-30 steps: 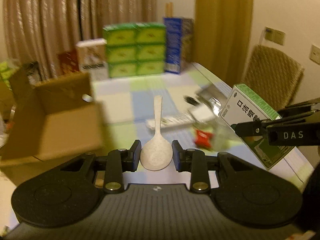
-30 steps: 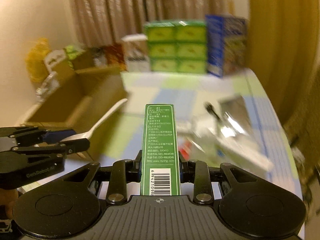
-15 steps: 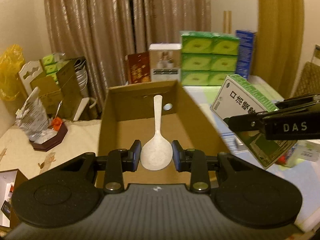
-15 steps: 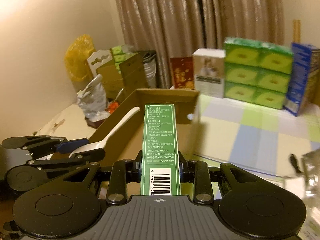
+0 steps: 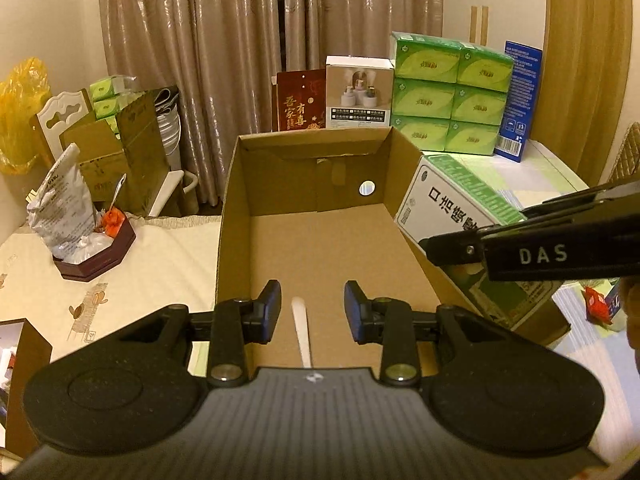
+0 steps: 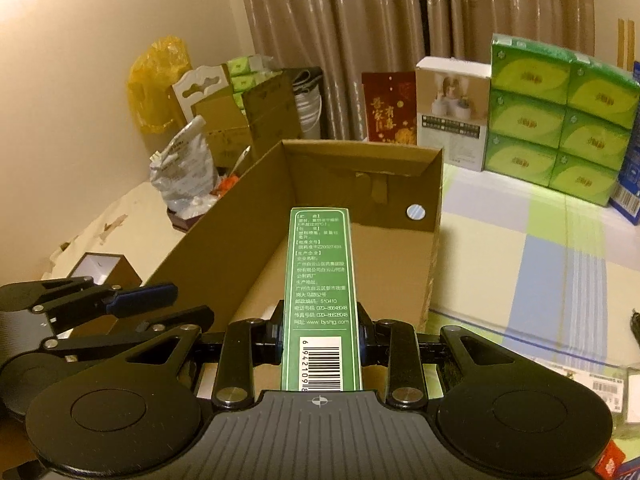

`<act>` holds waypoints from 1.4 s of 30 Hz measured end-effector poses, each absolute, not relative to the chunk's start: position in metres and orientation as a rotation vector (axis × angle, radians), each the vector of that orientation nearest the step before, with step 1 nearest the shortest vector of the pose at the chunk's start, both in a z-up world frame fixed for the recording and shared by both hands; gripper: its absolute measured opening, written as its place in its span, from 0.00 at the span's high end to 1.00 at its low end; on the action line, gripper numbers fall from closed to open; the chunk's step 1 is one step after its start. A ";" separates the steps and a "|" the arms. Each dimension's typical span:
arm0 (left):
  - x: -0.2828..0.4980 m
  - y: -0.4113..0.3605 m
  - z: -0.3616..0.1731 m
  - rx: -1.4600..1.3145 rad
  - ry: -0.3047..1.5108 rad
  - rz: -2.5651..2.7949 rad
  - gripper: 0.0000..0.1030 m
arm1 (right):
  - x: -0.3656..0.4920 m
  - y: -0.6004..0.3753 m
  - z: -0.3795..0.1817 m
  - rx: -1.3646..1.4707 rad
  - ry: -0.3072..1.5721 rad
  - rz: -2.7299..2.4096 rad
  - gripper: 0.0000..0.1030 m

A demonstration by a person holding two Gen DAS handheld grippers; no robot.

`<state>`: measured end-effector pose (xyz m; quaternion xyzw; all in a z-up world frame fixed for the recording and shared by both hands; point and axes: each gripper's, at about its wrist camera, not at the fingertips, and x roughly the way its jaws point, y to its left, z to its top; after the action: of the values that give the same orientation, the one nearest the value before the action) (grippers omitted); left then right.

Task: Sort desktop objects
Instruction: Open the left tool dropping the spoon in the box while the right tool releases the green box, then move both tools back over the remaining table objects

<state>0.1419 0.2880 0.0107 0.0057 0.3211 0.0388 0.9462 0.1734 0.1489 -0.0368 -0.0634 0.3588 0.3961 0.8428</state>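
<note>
While the open cardboard box (image 5: 316, 240) filled the middle of both views, clutter ringed it on every side. At far left sat a yellow bag (image 5: 22, 92), then a crumpled silver pouch (image 5: 60, 204) standing in a dark red tray (image 5: 100, 258), with a smaller brown carton (image 5: 120, 152) behind them. Beyond the box's far wall stood a red card (image 5: 298, 102), a white product box (image 5: 358, 94), a stack of green tissue packs (image 5: 450, 96) and, farthest right, a blue box (image 5: 520, 100). The checked surface (image 6: 532, 264) stretched to the right of the box.

The left tongs (image 5: 312, 308) hung over the near end of the box with their jaws spread wide and touching nothing. Between and below them lay the white spoon (image 5: 301, 328), only its handle visible, lying apart from both jaws; whether it rested on the box floor could not be told.

The right tongs (image 6: 320, 334) were pinched on the green medicine carton (image 6: 320, 280), gripping its near end by the barcode, the carton pointing far into the box. From the left wrist view the carton (image 5: 452, 204) hung at the box's right wall.
</note>
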 end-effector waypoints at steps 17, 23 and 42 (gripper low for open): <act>0.108 0.275 0.034 -0.019 0.573 0.092 0.48 | 0.156 0.108 -0.014 -0.079 0.662 0.825 0.54; 0.085 0.253 0.049 -0.040 0.547 0.080 0.32 | 0.132 0.058 0.003 -0.049 0.636 0.770 0.43; 0.042 0.118 0.055 -0.005 0.531 -0.124 0.02 | 0.072 -0.155 -0.029 -0.016 0.716 0.441 0.14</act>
<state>0.0416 0.1177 0.0553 -0.0024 0.2621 -0.0614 0.9631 0.0717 -0.1548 -0.0286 -0.0077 0.3477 0.2139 0.9128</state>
